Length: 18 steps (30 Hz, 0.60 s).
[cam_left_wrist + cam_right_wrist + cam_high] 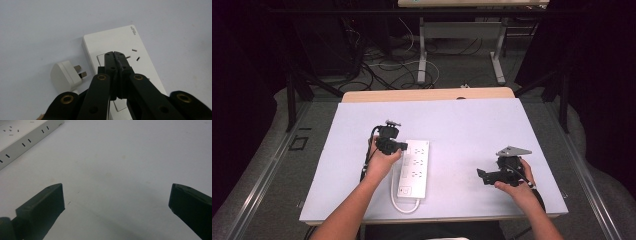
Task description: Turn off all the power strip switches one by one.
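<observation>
A white power strip (414, 167) lies lengthwise in the middle of the pale table (472, 125). My left gripper (401, 146) hovers over the strip's far left edge. In the left gripper view its jaws are pressed together with nothing between them, and the tips (115, 54) are above the strip's socket face (117, 41). A white three-pin plug (65, 76) lies on the table just left of the strip, pins toward it. My right gripper (483, 176) rests at the table's right, apart from the strip. Its jaws (117, 192) stand wide open over bare table, with the strip (22, 135) far off.
The strip's white cable (404, 206) loops off its near end toward the table's front edge. Beyond the far edge are table legs (423, 55) and loose cables on the floor (377, 70). Dark curtains close in both sides.
</observation>
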Motion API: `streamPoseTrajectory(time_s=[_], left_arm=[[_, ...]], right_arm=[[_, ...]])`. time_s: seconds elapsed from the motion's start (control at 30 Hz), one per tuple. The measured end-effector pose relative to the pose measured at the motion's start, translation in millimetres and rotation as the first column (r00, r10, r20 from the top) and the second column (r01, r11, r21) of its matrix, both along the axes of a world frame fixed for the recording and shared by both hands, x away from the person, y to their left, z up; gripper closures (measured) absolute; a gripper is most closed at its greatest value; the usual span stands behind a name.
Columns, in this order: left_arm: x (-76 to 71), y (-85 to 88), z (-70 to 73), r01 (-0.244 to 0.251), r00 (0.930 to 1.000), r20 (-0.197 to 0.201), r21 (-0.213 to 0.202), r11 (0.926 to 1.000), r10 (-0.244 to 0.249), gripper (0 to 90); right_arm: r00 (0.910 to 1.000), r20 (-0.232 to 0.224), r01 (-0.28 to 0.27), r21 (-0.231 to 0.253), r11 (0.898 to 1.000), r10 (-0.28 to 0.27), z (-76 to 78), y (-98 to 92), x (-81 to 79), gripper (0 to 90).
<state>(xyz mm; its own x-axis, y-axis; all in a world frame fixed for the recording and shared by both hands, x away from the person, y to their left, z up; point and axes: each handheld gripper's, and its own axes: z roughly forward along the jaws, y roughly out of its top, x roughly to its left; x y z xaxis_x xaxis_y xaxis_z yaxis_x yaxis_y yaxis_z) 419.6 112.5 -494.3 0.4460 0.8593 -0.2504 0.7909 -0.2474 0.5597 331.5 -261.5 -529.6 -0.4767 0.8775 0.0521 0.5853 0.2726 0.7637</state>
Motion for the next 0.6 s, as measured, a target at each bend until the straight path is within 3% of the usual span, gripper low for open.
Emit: streamPoseTrajectory(time_s=[0.6], left_arm=[[20.0,0.0,-4.0,-0.026,0.9994,-0.025,-0.008,0.9996,0.026,90.0]], right_arm=[[1.0000,-0.002,0.003,0.001,1.000,-0.003,-0.2,-0.2,0.0,0.0]])
